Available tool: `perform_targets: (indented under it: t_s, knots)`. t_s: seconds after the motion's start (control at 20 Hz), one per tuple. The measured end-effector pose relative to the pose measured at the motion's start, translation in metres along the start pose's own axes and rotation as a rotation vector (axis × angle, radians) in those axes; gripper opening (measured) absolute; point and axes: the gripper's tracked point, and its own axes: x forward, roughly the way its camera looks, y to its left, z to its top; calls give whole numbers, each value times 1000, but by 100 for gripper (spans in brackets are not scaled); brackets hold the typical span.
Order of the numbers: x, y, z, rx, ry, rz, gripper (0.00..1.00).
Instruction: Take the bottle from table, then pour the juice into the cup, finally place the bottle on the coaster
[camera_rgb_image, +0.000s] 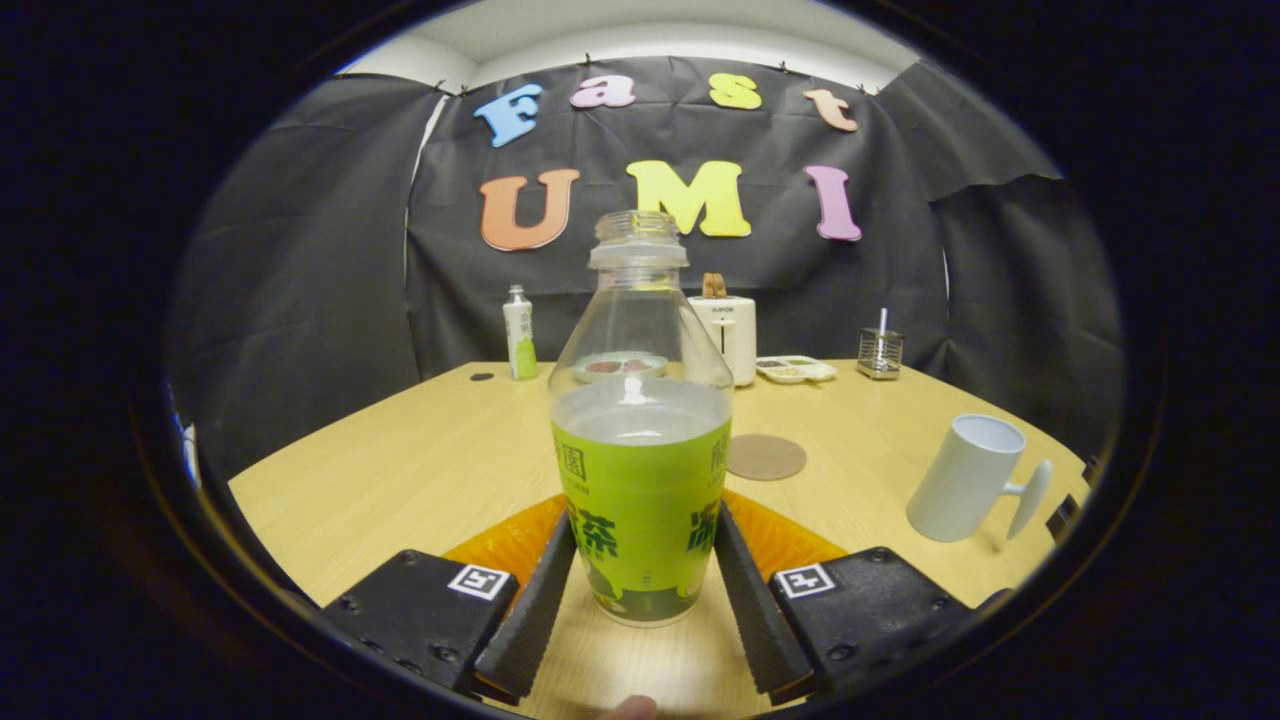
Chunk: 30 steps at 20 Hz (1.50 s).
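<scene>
- Your gripper has closed on the bottle: both ribbed fingers press the green label, one on each side, low on the body.
- The bottle stands upright between the fingers, its long axis vertical, the uncapped mouth pointing straight up at 12 o'clock. Pale liquid fills it to just above the label.
- Its base sits at or just above the table; you cannot tell which from here.
- The coaster, a brown disc, lies flat on the table just beyond the bottle at about 1 o'clock.
- The cup, white with its handle turned to 3 o'clock, stands well apart at about 2 o'clock, mouth up.
</scene>
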Motion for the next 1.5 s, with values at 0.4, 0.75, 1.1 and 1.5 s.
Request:
perform_targets:
  t_s: [0.4, 0.75, 1.1, 1.5]
  knots:
    - [-26, -8, 37, 126, -33, 56, 79]
    - [-33, -20, 51, 411, -46, 167, 78]
    - [-25, -33, 62, 648, -53, 227, 78]
    - [-23, -36, 78, 905, -82, 318, 78]
